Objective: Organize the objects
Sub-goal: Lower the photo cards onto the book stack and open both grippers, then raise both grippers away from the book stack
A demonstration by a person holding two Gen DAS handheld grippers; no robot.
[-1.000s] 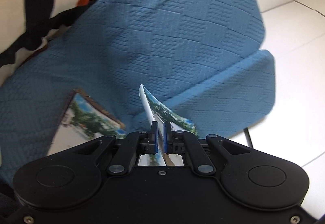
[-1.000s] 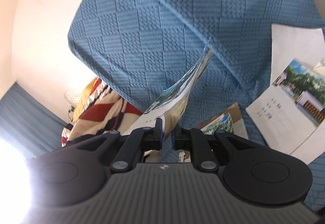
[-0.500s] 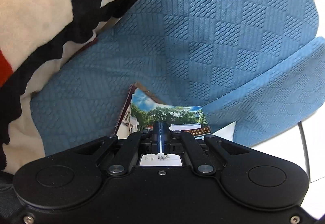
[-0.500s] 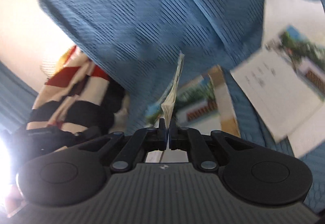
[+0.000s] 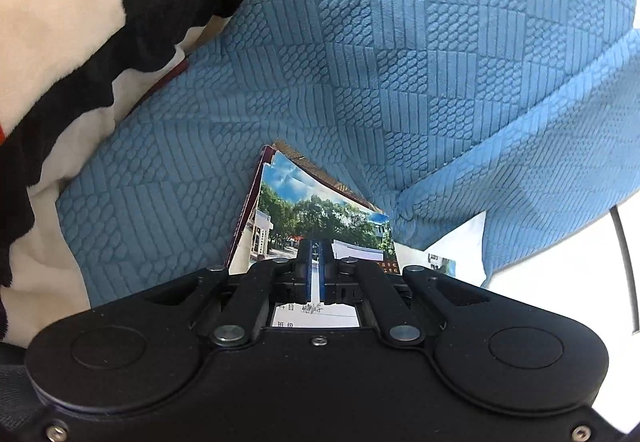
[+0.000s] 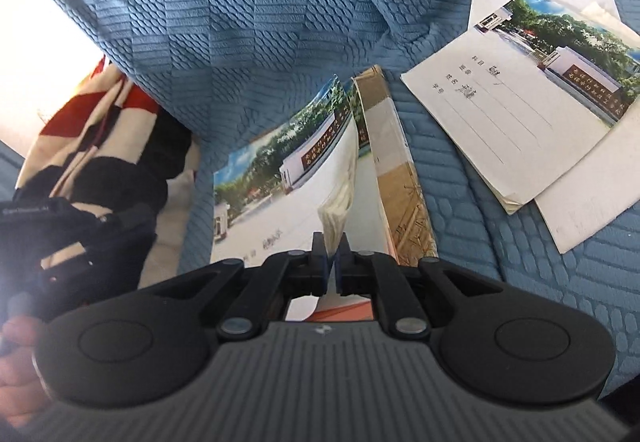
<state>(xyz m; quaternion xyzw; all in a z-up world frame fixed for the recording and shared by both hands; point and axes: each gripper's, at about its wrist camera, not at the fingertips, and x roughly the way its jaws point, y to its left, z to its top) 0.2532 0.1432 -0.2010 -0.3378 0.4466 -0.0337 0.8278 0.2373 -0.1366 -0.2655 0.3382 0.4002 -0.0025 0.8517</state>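
A thin notebook (image 6: 280,193) with a photo cover lies on the blue seat, on top of a brown-edged book (image 6: 400,181). My right gripper (image 6: 331,262) pinches the notebook's right edge, which curls up between its pads, and its jaws are opening slightly. In the left wrist view the same notebook (image 5: 320,213) lies flat under my left gripper (image 5: 316,274). That gripper is shut, with a pale sliver of paper between its blue pads. A dark red book edge (image 5: 256,193) shows beneath the notebook.
The blue textured cushion cover (image 5: 400,61) rises behind the books. A striped blanket (image 5: 80,21) lies to the left. Another photo-cover notebook (image 6: 520,101) rests on a white sheet (image 6: 580,209) at the right. White floor (image 5: 560,262) and a cable (image 5: 624,254) lie beyond the seat edge.
Both grippers came down and tilted towards the seat. The notebook, held upright and bowed a second ago, now lies flat on the brown-edged book. The right jaws stand slightly wider.
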